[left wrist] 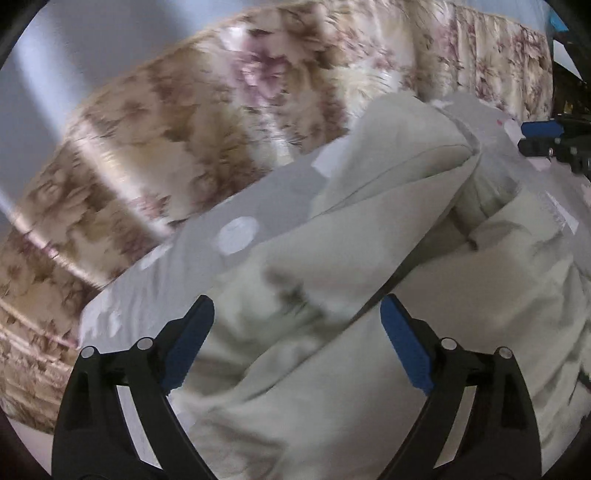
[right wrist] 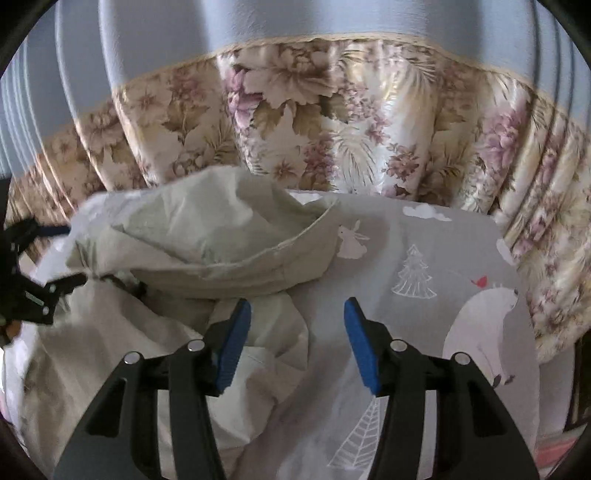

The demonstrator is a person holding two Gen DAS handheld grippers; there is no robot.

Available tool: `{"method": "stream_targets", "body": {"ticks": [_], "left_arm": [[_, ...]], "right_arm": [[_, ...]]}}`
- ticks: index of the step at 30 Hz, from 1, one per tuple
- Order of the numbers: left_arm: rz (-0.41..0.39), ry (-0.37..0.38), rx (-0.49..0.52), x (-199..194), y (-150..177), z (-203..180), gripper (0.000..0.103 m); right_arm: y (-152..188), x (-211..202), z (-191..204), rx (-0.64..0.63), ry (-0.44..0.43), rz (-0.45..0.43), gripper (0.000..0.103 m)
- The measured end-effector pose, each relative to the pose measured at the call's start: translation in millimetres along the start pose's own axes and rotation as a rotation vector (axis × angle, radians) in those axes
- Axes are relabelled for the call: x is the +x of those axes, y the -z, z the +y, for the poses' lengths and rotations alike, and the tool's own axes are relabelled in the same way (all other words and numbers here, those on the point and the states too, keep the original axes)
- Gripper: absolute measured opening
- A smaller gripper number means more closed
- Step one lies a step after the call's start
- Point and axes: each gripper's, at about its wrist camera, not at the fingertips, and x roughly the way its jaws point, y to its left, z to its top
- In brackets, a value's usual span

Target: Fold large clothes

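— Where's the garment [right wrist: 207, 236] now?

— Crumpled in a pale beige heap on the bed sheet [right wrist: 424, 266], the grey one with the rabbit, trees and a white bear. It lies on the left part of the sheet; the right part is bare. One folded flap with a stitched hem sits on top, toward the far side.

— And the left tool [left wrist: 297, 345]?

— Spread wide, nothing between its blue pads [left wrist: 404, 343]. It hangs just over the near part of the beige cloth, not pinching it. The view from it is blurred.

— The right tool [right wrist: 297, 345]?

— Partly parted, also released. Its left pad is over the edge of the heap, its right pad over bare sheet. I can't tell whether either pad touches the fabric.

— Can you see one tool from the other?

— Yes, each shows at the edge of the other's view, across the heap.

— What's behind?

— A flowered curtain [right wrist: 332, 122] hangs at the far side of the bed, with a bluish wall [right wrist: 295, 18] above it.
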Motion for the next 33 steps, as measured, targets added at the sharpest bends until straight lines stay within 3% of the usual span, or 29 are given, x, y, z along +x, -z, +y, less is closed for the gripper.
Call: {"method": "stream_targets", "body": {"ticks": [4, 6, 7, 9, 10, 13, 17, 20, 27, 28, 29, 30, 31, 33], "left_arm": [[-0.028, 0.057, 0.064, 10, -22, -31, 0.091], [-0.012, 0.025, 0.081, 25, -34, -39, 0.086], [-0.002, -0.024, 0.08, 36, -41, -39, 0.053], [0.024, -0.036, 0.03, 49, -55, -26, 0.033], [0.024, -0.005, -0.053, 52, -62, -6, 0.021], [0.011, 0.058, -0.268, 47, -58, 59, 0.012], [0.036, 0.044, -0.382, 51, -31, 123, 0.012], [0.087, 0.021, -0.419, 68, -13, 143, 0.008], [0.098, 0.081, -0.462, 91, 3, 159, 0.008], [0.098, 0.086, -0.471, 93, 4, 159, 0.008], [0.097, 0.093, -0.481, 93, 4, 160, 0.008], [0.093, 0.1, -0.489, 93, 5, 161, 0.007], [0.079, 0.106, -0.496, 89, 5, 161, 0.006], [0.034, 0.123, -0.506, 75, 4, 163, 0.006]], "right_arm": [[-1, 18, -13, 0.006, 0.009, 0.029, 0.053], [-4, 27, -17, 0.024, -0.004, 0.037, 0.053], [-6, 31, -17, 0.031, -0.015, 0.034, 0.053], [-10, 37, -16, 0.046, -0.046, 0.029, 0.053], [-11, 39, -15, 0.046, -0.053, 0.029, 0.053], [-19, 49, -5, 0.019, -0.078, 0.039, 0.053], [-32, 57, 10, -0.007, -0.15, 0.044, 0.053], [-52, 59, 27, -0.063, -0.19, 0.013, 0.053], [-94, 74, 33, -0.081, -0.304, -0.017, 0.06], [-97, 78, 32, -0.068, -0.326, -0.024, 0.057], [-101, 83, 34, -0.049, -0.357, -0.02, 0.047], [-102, 85, 37, -0.046, -0.359, -0.018, 0.012], [-101, 85, 42, -0.049, -0.362, -0.026, 0.005], [-97, 72, 51, -0.073, -0.379, -0.065, 0.005]]}}
